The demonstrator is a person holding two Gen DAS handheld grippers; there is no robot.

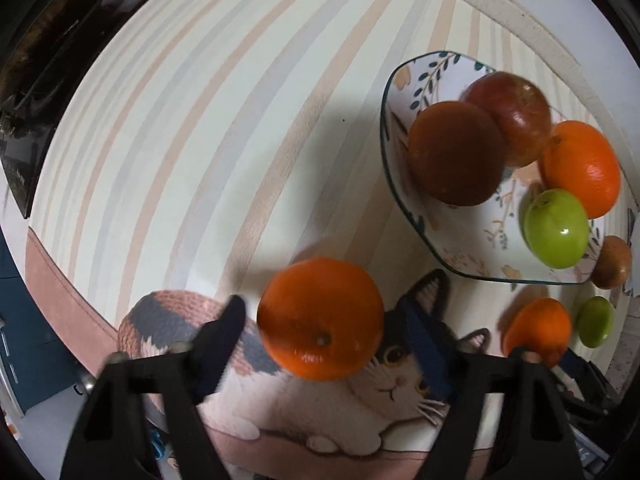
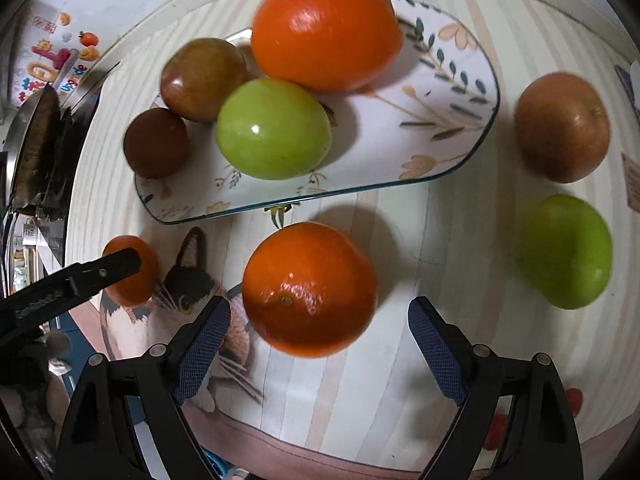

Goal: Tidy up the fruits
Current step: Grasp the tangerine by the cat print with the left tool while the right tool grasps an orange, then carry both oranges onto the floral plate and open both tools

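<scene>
Right wrist: orange between open gripper

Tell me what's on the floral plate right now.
The floral plate holds four fruits: an orange, a green apple, a reddish apple and a small dark brown fruit. The plate surface beneath them is hidden.

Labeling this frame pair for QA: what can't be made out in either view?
- Left wrist view: whether the open left hand-held gripper touches the orange; motion blur.
- Left wrist view: small brown fruit at the plate edge, on or off the rim is unclear.
- Right wrist view: second orange partly hidden by the other gripper's finger.
- Right wrist view: green fruit blurred, type unclear.
</scene>
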